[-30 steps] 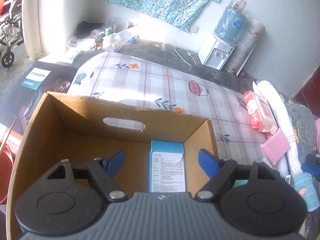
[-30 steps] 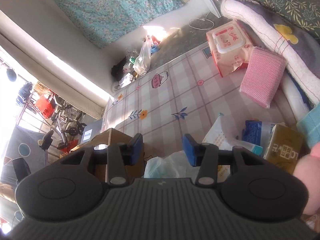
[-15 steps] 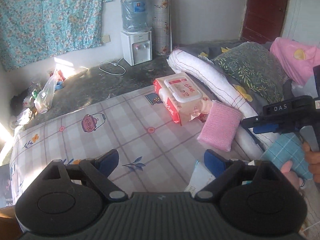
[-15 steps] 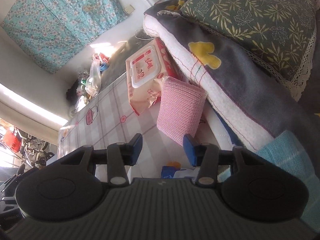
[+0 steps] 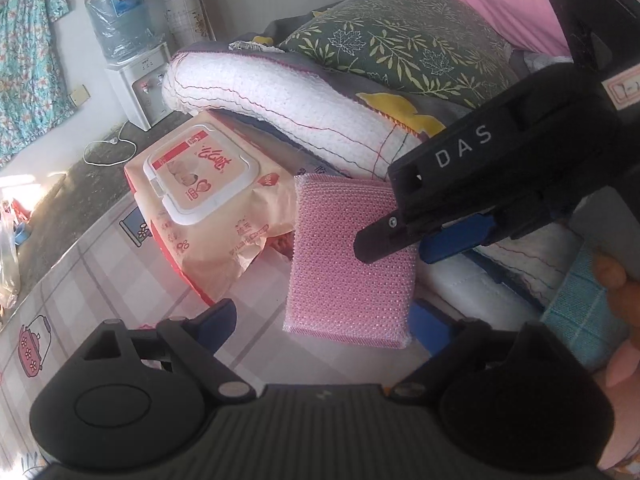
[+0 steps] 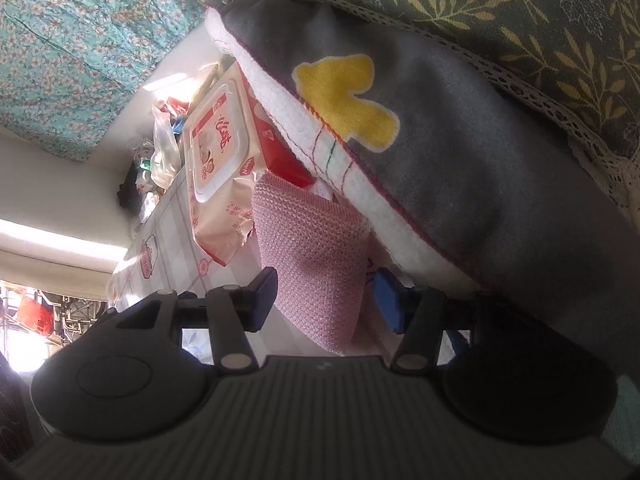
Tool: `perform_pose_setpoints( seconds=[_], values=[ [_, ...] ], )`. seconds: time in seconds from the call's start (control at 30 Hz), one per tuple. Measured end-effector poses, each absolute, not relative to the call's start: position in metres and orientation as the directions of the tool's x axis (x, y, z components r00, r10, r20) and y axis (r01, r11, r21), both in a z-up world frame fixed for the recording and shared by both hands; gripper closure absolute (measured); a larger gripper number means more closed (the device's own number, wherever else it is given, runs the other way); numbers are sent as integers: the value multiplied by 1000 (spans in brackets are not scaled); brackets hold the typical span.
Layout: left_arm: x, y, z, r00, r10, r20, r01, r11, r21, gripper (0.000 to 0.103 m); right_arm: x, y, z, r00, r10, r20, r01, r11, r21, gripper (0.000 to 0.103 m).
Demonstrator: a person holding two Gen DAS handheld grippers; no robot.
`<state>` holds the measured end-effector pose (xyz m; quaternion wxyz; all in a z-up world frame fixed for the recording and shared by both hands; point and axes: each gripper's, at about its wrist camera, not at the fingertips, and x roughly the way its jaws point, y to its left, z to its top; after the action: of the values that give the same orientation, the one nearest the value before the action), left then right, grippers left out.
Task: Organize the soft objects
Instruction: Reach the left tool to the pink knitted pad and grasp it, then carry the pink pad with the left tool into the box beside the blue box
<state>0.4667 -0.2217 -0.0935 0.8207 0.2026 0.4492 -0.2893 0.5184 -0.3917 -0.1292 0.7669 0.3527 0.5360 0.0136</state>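
Two grippers close in on one pink sponge (image 5: pixel 352 256), which lies on the checked mat (image 5: pixel 80 280) propped against the rolled white-and-grey blanket (image 5: pixel 280 96), just beside the pack of wet wipes (image 5: pixel 200 184). From the left wrist view, the left gripper (image 5: pixel 320 320) hovers over the sponge's near edge with its blue pads spread wide to either side; its jaws are opening, the sponge sits between them and neither pad presses on it. The right gripper (image 6: pixel 326 294) comes in from the other side; in the left view its dark finger and blue pad cross the sponge's upper right corner. In its own view the sponge fills the gap between the pads, the left pad right at the sponge's edge and the right pad apart from it; these jaws are opening too, with no squeeze visible. The sponge is a flat rectangle with a knobbly, glittery pink mesh cover and a stitched rim, and it keeps its shape, uncrushed.
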Motion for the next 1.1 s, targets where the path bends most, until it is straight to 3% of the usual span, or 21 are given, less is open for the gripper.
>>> perform_pose_setpoints(
  seconds=[0.2,0.37,0.5,0.63,0.83,1.1],
  values=[
    [490,-237,-114,385,-298,-873,684,728,53,4,524,-390,-138,433,425,-795,357,729,584,49],
    [492,-249,-127,398,-270,-877,715,690,112,4,523,-388,-144,454,429,-781,355,717,600,50],
    [492,-256,-134,399,-257,-880,717,686,124,18,522,-389,-146,470,434,-768,352,706,615,53],
    [487,-259,-127,427,-247,-870,705,693,149,19,521,-387,-143,485,442,-755,349,694,630,59],
    [470,-250,-87,465,-242,-852,682,711,171,20,509,-386,-116,530,467,-708,327,657,679,61],
    [425,-221,-3,531,-262,-806,618,770,157,20,460,-365,-33,615,510,-601,217,623,752,61]
  ],
)
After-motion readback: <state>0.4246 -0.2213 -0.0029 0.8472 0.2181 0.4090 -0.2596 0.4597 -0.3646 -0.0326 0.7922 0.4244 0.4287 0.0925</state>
